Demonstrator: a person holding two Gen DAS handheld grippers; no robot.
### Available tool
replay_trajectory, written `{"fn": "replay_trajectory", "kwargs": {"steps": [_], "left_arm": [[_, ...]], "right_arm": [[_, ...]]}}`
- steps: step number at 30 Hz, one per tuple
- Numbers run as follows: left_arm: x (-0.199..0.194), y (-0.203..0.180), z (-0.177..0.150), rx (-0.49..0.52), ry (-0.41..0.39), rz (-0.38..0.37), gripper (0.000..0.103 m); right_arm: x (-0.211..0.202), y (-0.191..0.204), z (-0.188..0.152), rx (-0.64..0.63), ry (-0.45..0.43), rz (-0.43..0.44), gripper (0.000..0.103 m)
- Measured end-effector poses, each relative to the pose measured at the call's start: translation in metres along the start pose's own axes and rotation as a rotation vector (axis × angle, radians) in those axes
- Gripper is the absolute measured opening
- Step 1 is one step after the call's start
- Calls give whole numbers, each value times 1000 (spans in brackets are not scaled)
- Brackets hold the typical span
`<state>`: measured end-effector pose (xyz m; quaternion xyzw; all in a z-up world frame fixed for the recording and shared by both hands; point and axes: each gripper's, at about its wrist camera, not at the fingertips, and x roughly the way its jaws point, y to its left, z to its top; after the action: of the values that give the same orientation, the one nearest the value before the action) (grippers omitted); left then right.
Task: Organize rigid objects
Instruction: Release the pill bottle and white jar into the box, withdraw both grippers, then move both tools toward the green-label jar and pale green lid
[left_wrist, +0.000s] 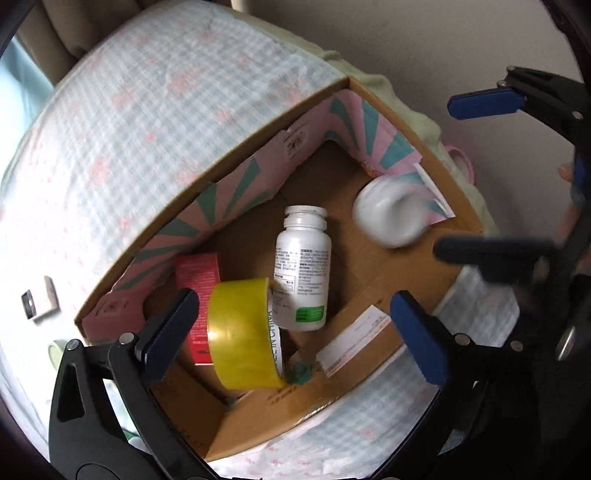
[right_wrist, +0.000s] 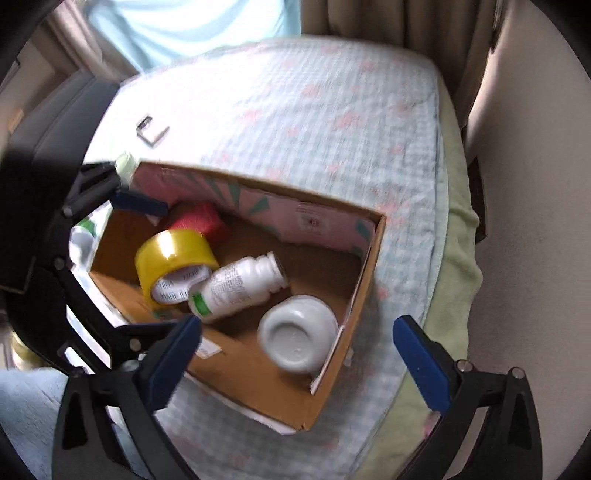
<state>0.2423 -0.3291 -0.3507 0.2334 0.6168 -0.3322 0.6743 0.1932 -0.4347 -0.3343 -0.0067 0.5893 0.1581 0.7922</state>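
Note:
An open cardboard box (left_wrist: 376, 291) (right_wrist: 354, 306) sits on a bed, its pink and teal flaps folded inward. Inside lie a yellow tape roll (left_wrist: 240, 332) (right_wrist: 173, 251), a white pill bottle (left_wrist: 303, 266) (right_wrist: 240, 284) with a green label, a red carton (left_wrist: 197, 273) (right_wrist: 201, 219) and a white jar (left_wrist: 388, 214) (right_wrist: 299, 339) on its side. My left gripper (left_wrist: 293, 295) (right_wrist: 171, 267) points down into the box, open, with the tape roll loose between its fingers near the left one. My right gripper (right_wrist: 297, 321) (left_wrist: 443, 179) stands open over the jar, touching nothing.
The bed carries a pale checked quilt (left_wrist: 147, 110) (right_wrist: 314, 110) over a green blanket (right_wrist: 454, 258). A small white block (left_wrist: 40, 302) (right_wrist: 151, 131) and a pale green round thing (left_wrist: 55, 350) lie beside the box. A pink handle (left_wrist: 463, 162) shows beyond it. A wall (right_wrist: 524, 221) runs along the bed.

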Motion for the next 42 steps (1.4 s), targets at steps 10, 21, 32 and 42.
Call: {"fn": "replay_trajectory", "kwargs": {"steps": [10,21,32,42], "left_arm": [[-44,14,-23,-84,-48,4,103],[-115,37,-63,-191,-125,34,103],[-164,99,-140,-394,-184,159,103],[-166,174,-235,-740,-197,200,103]], "right_arm": [[-22,4,17,57,-64,-12,103],[-48,51,34,-93,-49,-19,103],[-61,118,68,-209,-43,-62,103],[-43,214,125,-376,-53,-27,103]]}}
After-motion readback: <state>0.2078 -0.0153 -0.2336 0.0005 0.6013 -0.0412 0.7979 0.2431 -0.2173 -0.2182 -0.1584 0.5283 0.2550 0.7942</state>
